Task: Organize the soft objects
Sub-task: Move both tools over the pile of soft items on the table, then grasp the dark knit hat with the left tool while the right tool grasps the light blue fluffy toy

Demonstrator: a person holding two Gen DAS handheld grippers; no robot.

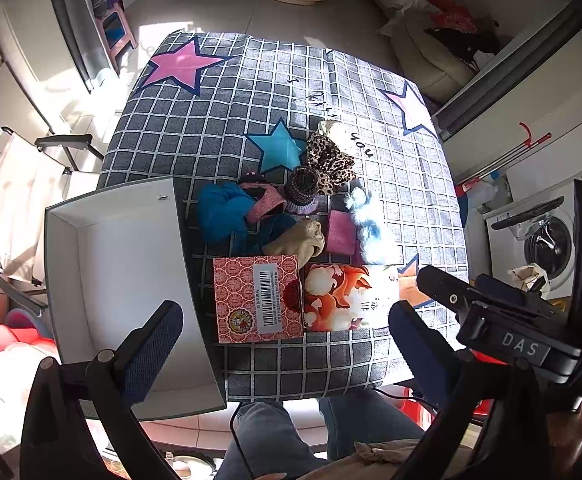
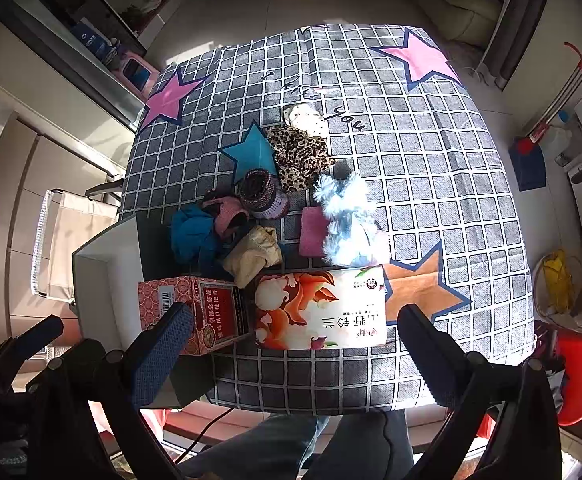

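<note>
Two grippers hang above the near edge of a table draped in a grey checked cloth [image 1: 219, 128] with stars. The left gripper [image 1: 283, 344] has its blue-padded fingers spread wide and grips nothing; the right gripper [image 2: 295, 344] is likewise spread wide and empty, well above the boxes.

Seen from the left wrist, the soft things sit in a heap at the middle of the cloth: a blue garment [image 1: 223, 212] at 9 o'clock of the heap, a pink knit piece [image 1: 265, 200] touching it, a dark knitted hat [image 1: 301, 188], a leopard-print cloth [image 1: 329, 162] at 12 o'clock, a beige sock [image 1: 297, 240], a magenta towel [image 1: 341, 232] and a fluffy white-blue toy [image 1: 369, 224] at 3 o'clock.

Just at 6 o'clock of the heap lie a red patterned box [image 1: 257, 298] and an orange floral box [image 1: 343, 296], side by side. An open white box [image 1: 123, 272] stands at 9 o'clock, overhanging the table's edge.
</note>
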